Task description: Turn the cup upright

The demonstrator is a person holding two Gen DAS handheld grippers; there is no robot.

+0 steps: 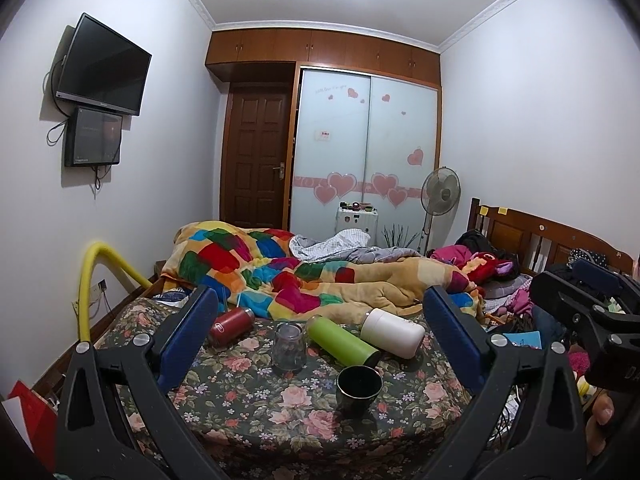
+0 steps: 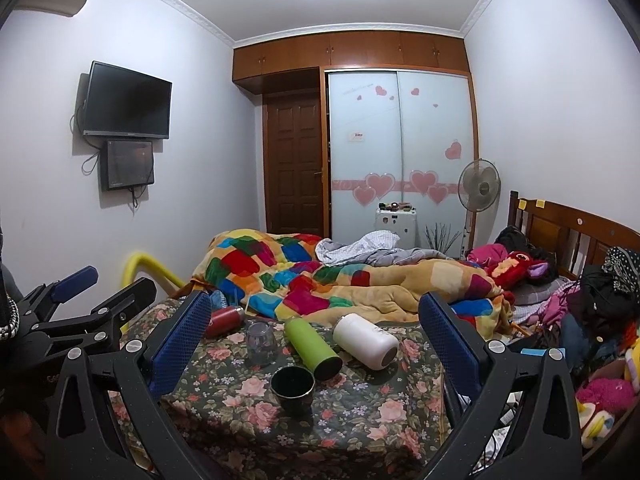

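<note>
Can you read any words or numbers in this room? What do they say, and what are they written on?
None can be read for sure.
Wardrobe door: cursive writing near the top hearts, too small to read.
White sticker on the same door: red mark, blurred.
Upper TV: logo on the bottom edge, too tiny.
Fan: dark center badge, unreadable.
Red bottle: white label, blurred.
Blue book: print too small.

A: Left wrist view is looking forward between its own blue pads (image 1: 188, 336), across the floral bedspread (image 1: 248, 412) toward the wardrobe (image 1: 364, 148); the other gripper is showing at its right edge.

B: Right wrist view is facing the same way, sitting just to the right. Both are sharing the bedspread, the black cup (image 2: 293, 389), the wardrobe and the wall TV (image 2: 127, 101).
</note>
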